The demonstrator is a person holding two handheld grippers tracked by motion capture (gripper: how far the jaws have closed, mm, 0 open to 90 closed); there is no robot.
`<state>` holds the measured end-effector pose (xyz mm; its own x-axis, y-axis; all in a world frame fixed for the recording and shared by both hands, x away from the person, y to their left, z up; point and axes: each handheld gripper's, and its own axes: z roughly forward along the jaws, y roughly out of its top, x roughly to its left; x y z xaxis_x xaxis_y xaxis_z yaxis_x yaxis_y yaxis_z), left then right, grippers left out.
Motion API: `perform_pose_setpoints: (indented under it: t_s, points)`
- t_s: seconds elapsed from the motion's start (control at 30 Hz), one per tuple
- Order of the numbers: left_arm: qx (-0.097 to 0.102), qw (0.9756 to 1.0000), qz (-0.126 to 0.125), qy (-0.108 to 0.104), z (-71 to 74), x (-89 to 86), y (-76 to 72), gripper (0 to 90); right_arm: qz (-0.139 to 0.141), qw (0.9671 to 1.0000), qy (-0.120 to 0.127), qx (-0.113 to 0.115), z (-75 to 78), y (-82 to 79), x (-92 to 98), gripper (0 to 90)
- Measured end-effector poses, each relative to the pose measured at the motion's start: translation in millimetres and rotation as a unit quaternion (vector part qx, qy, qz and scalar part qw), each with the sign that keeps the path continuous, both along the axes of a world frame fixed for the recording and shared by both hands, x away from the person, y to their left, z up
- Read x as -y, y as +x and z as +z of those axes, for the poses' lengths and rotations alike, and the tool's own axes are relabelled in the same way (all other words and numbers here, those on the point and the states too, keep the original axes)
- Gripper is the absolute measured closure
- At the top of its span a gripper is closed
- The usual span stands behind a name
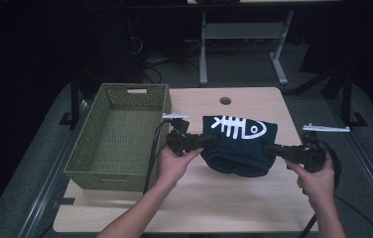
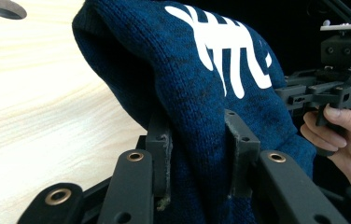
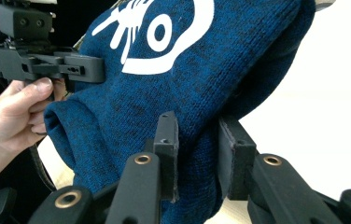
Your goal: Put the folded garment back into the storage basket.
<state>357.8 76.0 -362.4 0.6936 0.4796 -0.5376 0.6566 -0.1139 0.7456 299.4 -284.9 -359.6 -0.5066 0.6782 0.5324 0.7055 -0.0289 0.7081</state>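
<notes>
Two tongs – left tongs (image 1: 209,140), right tongs (image 1: 270,148) – each clamping one blue sweater (image 1: 239,144) (fishbone print), one green basket (image 1: 83,148) beside.

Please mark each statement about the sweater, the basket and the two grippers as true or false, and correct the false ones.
1. Both grippers, left and right, clamp the sweater. True.
2. The sweater is red. False: it is dark blue with a white fish skeleton print.
3. The basket holds the sweater. False: the sweater is over the table, beside the basket.
4. The basket is green. True.
</notes>
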Motion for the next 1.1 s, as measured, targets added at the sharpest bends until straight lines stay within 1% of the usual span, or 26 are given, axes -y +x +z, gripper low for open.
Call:
perform_pose_setpoints:
  t_s: [0.07,0.13,0.23,0.33,0.37,0.4,0.5,0.53,0.7,0.8,0.97,1.1]
  points:
    - [-0.002,1.0,-0.001,-0.002,3.4,-2.0,0.3,67.9,0.001,1.0,-0.002,-0.001,1.4,0.3,-1.1,71.7]
    - [-0.002,1.0,-0.002,-0.003,6.5,-4.2,1.0,68.0,0.004,1.0,-0.004,0.005,5.8,1.1,-3.7,71.8]
    - [-0.008,0.9999,-0.005,-0.009,10.1,-8.3,2.4,68.0,0.005,0.9999,-0.007,0.006,10.2,0.9,-6.6,71.8]
    - [-0.01,0.9999,-0.009,-0.006,13.3,-12.1,4.2,67.9,0.007,0.9999,-0.008,0.009,11.9,1.3,-8.6,71.8]
    - [-0.011,0.9999,-0.009,-0.008,14.5,-13.1,4.5,67.9,0.008,0.9999,-0.008,0.007,12.9,1.3,-9.9,71.8]
    - [-0.014,0.9998,-0.01,-0.01,17.2,-15.6,5.5,67.9,0.01,0.9999,-0.009,0.01,14.5,2.1,-12.1,71.8]
    - [-0.015,0.9998,-0.012,-0.011,19.5,-18.1,7.2,68.0,0.013,0.9998,-0.009,0.012,16.2,3.0,-13.2,71.8]
    - [-0.019,0.9996,-0.012,-0.019,21.5,-21.0,8.4,68.0,0.013,0.9998,-0.008,0.012,18.3,3.8,-15.0,71.8]
    - [-0.026,0.9993,-0.011,-0.025,22.6,-27.6,11.4,67.9,0.018,0.9997,-0.009,0.017,23.9,6.2,-19.6,71.8]
    - [-0.029,0.9991,-0.01,-0.027,23.8,-31.7,12.6,67.9,0.021,0.9995,-0.014,0.019,28.1,8.2,-24.0,71.9]
    - [-0.025,0.9994,-0.008,-0.022,26.8,-38.7,14.0,68.0,0.028,0.9992,-0.017,0.021,32.4,12.0,-30.5,71.9]
    - [-0.028,0.9993,-0.005,-0.025,29.3,-45.2,15.0,67.9,0.033,0.999,-0.019,0.023,34.8,15.0,-36.6,71.9]
